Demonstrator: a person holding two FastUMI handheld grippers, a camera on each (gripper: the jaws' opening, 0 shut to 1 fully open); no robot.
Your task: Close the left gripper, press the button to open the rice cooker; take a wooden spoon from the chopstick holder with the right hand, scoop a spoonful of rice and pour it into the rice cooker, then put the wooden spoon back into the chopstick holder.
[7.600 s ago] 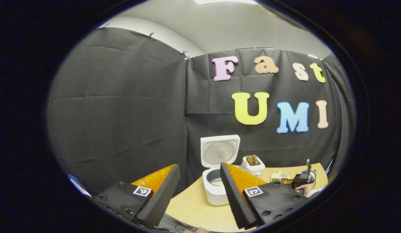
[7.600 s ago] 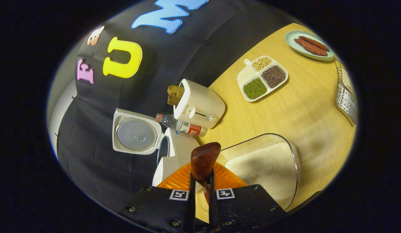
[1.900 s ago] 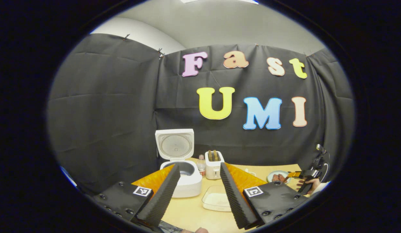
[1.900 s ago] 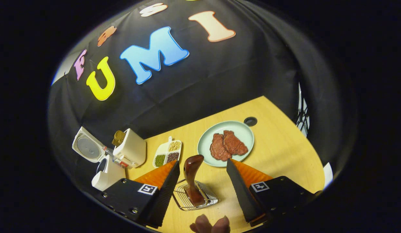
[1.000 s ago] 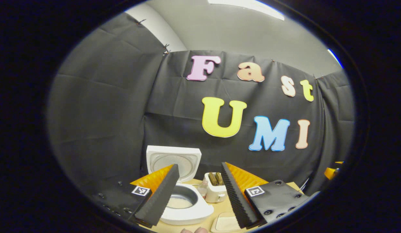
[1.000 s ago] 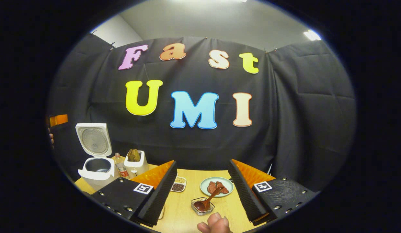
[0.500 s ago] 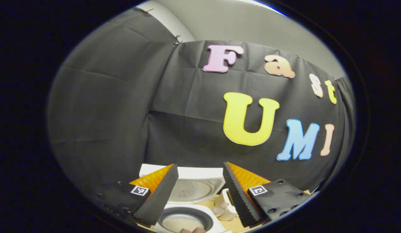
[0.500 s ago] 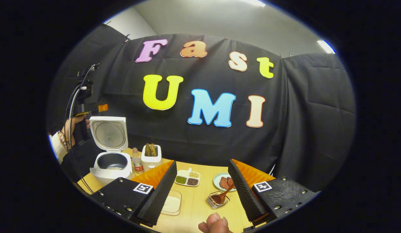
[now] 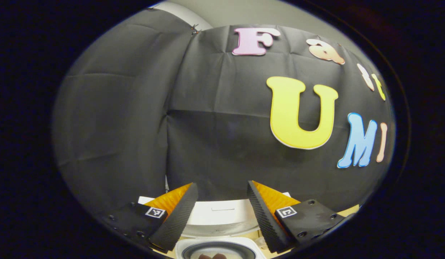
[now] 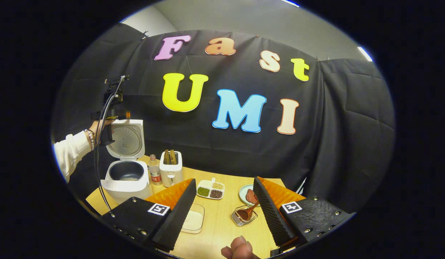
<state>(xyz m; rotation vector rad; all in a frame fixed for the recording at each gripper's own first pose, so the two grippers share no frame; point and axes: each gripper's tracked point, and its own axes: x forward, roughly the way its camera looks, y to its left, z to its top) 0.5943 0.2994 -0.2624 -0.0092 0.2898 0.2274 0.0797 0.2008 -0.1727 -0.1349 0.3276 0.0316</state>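
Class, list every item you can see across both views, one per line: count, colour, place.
rice cooker: one, white, lid up, table's left end
bottle: one, clear, between cooker and toaster
toaster: one, white, right of bottle
divided dish: one, white, mid-table
plate: one, pale green, holds meat
chopstick holder: one, wire, near edge
wooden spoon: one, brown, in holder
rice tub: one, clear, near edge
table: one, light wood
left gripper: open, over cooker lid
right gripper: open

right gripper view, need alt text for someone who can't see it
Between the open right gripper fingers, a wooden spoon rests in a wire holder on a wooden table. At far left, the left gripper is at the raised lid of the open rice cooker, beside a toaster.
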